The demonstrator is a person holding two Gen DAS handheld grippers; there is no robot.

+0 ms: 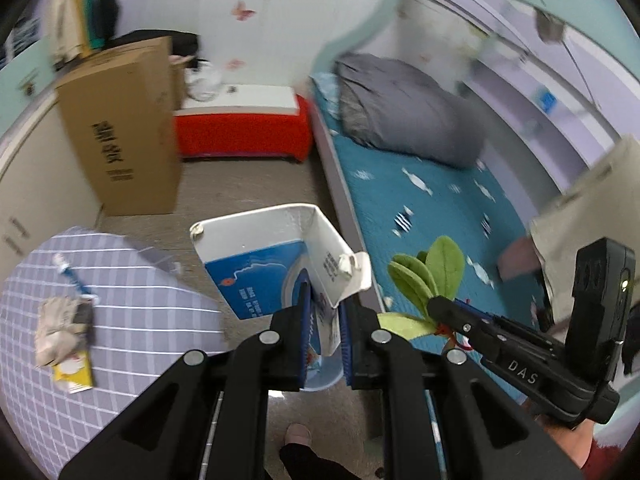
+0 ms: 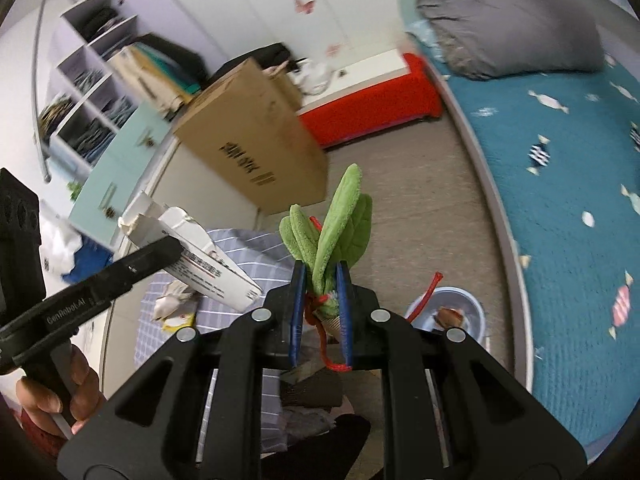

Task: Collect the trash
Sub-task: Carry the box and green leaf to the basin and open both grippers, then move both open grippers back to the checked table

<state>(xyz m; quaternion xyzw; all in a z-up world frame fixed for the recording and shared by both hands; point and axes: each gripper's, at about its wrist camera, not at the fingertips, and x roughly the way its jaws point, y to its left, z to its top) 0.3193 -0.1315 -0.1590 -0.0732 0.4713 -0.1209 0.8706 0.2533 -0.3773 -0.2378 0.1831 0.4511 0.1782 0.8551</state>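
While left hand-held gripper (image 1: pixel 323 320) clamps carton (image 1: pixel 276 264) upright | right hand-held gripper (image 2: pixel 321 312) pinches plush leaves (image 2: pixel 332 224), pointing up.

My left gripper (image 1: pixel 323 328): jaws clamped on blue-white carton (image 1: pixel 276 264), carton raised ahead of tongs, opened top flaps upward. Right of tongs: my right gripper (image 1: pixel 442 312) pinching green plush leaves (image 1: pixel 436 268) over teal bed (image 1: pixel 432 200). Left of tongs: checked cloth surface (image 1: pixel 132 312) carrying crumpled wrappers (image 1: pixel 64 332). Beyond carton: tall cardboard box (image 1: pixel 120 128), red bench (image 1: pixel 244 128). Below tongs: pale blue bin (image 1: pixel 320 376), mostly hidden.
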